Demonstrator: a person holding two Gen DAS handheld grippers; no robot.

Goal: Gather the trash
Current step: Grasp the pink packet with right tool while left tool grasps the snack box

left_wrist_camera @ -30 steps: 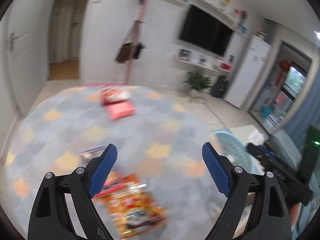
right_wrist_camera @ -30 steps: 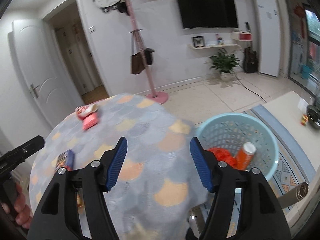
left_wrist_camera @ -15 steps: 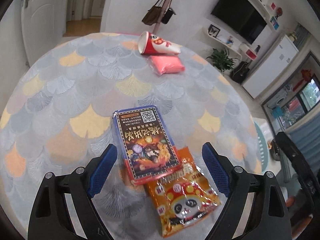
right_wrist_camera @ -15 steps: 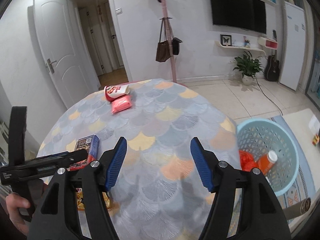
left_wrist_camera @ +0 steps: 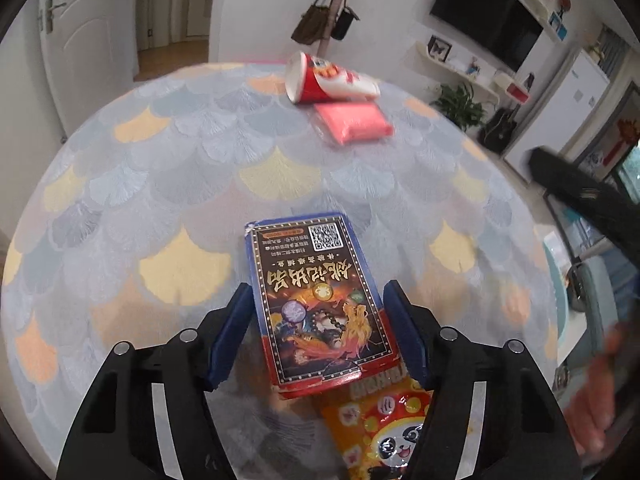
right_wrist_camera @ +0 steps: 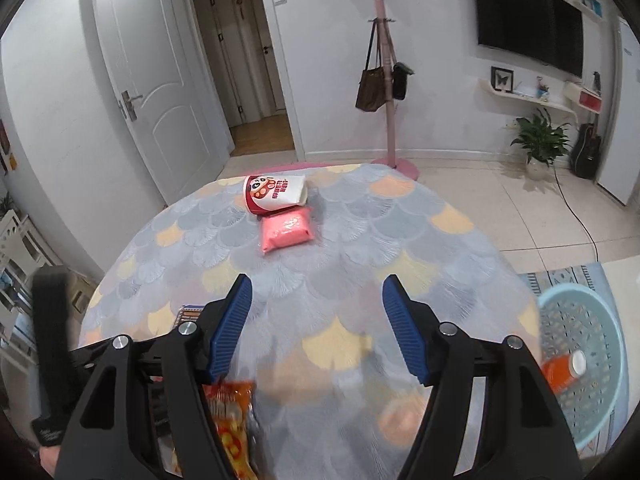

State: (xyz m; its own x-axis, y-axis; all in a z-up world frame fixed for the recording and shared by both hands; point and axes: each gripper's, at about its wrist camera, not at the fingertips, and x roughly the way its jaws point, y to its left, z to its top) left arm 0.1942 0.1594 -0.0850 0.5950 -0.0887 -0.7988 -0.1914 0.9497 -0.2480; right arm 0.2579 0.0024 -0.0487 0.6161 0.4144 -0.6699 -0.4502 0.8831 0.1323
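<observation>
Both tongs gape apart; the left tongs (left_wrist_camera: 318, 334) straddle a flat card box (left_wrist_camera: 316, 300) on the desk (left_wrist_camera: 180, 168). Looks light and stiff, so pinch its long edges.

Counter (right_wrist_camera: 400, 248) showing grey-blue fan-scale pattern with yellow and orange patches. Box (left_wrist_camera: 320, 304) showing dark face, blue sides, red lower band, gold script, white QR code. Snack packet (left_wrist_camera: 384, 432) glowing orange with red-and-white panda print. Cup (right_wrist_camera: 276, 194) at far edge showing red and white, panda face. Pouch (right_wrist_camera: 286, 234) showing plain pink. Basket (right_wrist_camera: 588, 364) showing pale blue, holding orange bottle (right_wrist_camera: 560, 372) with white cap. Both jaws wearing blue pads on black frames.
</observation>
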